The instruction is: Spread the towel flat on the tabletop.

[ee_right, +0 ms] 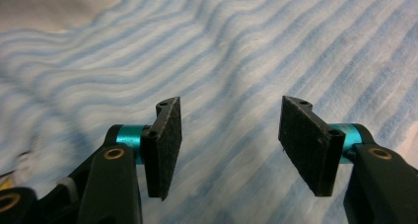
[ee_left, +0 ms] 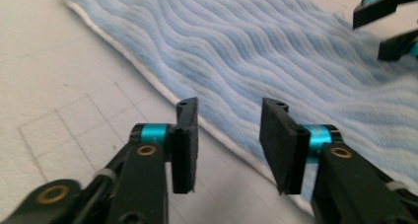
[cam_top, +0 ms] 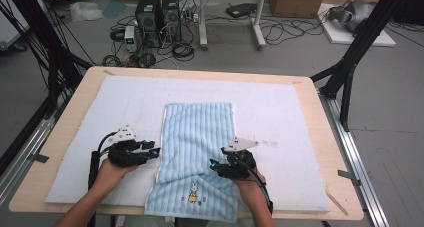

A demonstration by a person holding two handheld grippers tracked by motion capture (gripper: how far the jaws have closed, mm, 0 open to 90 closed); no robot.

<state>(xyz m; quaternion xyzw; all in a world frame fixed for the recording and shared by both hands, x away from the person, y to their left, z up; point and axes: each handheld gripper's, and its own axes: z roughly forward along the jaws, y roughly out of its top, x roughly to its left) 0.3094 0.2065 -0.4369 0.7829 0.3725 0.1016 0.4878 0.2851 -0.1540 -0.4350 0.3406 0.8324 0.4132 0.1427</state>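
From the high view, your blue striped towel (cam_top: 197,137) lies folded lengthwise down the middle of the white mat (cam_top: 90,132) on the wooden table (cam_top: 320,107), and its near end with the little bunny print (cam_top: 192,192) hangs toward your edge. Your left gripper (cam_top: 156,150) sits just at the towel's left edge, and your right gripper (cam_top: 214,164) is over the towel's right side, near the diagonal fold.

In the left gripper view, your jaws are parted with nothing between them, hanging right over the towel's white-trimmed edge (ee_left: 148,81) where it meets the mat (ee_left: 59,86). Your other gripper (ee_left: 389,24) pokes in at the top right, over the towel.

In the right gripper view, the jaws are spread wide and empty too, with the towel's wavy blue stripes (ee_right: 236,51) just beneath them. Neither claw is pinching any fabric.
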